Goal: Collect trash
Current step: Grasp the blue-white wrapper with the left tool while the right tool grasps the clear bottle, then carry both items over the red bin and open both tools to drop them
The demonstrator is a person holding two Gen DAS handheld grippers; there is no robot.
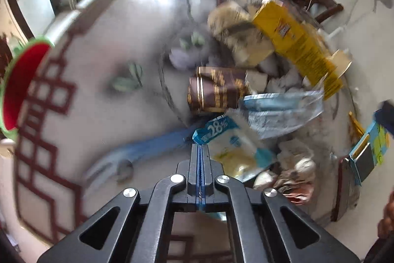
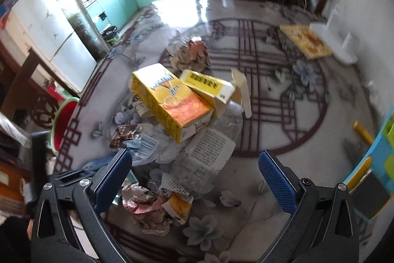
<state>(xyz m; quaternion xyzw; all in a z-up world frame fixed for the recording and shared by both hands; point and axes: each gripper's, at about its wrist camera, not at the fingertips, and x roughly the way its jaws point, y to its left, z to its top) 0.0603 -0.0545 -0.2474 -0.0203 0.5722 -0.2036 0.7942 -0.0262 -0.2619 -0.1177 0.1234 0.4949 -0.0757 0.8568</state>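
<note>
The left tool [image 1: 200, 149] is clamping together on a blue-and-white wrapper [image 1: 231, 147], which is hanging just ahead of its tips above the trash pile [image 1: 258, 61]. The right tool [image 2: 194, 174] is standing wide apart, hovering over the yellow juice carton [image 2: 170, 100] on the floor rug [image 2: 283, 100].

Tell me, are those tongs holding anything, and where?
The left tongs are shut on the corner of a blue-and-white wrapper. The right tongs are open above the trash pile, holding nothing.
</note>
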